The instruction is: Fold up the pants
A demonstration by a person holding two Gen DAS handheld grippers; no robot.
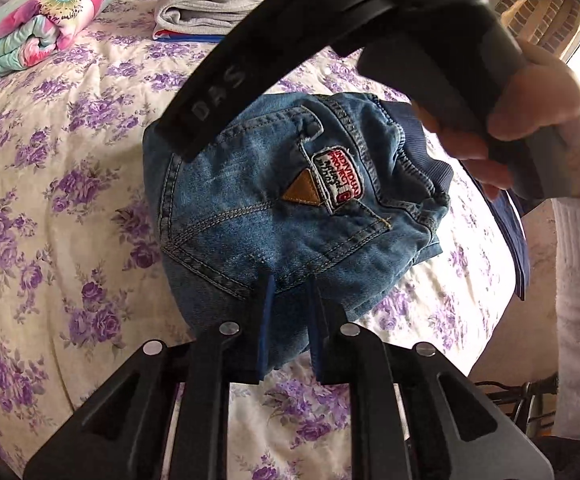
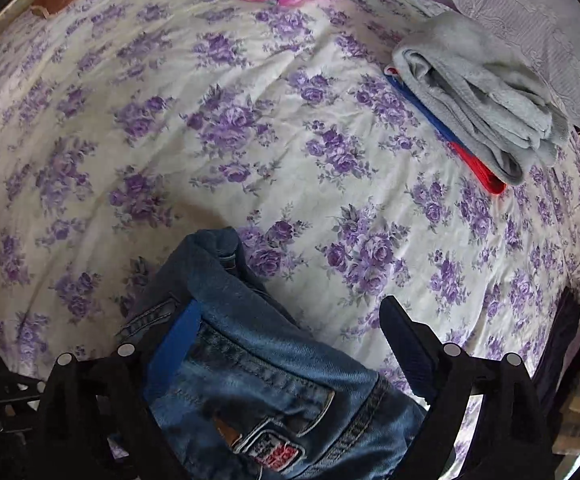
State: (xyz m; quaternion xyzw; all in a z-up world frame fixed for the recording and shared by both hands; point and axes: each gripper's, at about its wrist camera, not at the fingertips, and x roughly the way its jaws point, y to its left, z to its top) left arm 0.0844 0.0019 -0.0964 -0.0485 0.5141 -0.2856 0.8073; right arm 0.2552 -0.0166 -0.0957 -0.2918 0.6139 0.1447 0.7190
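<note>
The blue jeans lie folded into a compact bundle on the floral bedspread, back pocket and red-and-white patch facing up. My left gripper is shut on the near edge of the jeans, its blue pads pinching the denim. My right gripper is open, its fingers wide apart, hovering just over the jeans; the denim lies between and under its fingers. In the left wrist view the right gripper's body and the hand holding it hang above the far side of the bundle.
A folded grey garment lies on red and blue items at the bed's far side. A rolled pink and teal floral quilt sits by the head of the bed. The bed edge runs along the right.
</note>
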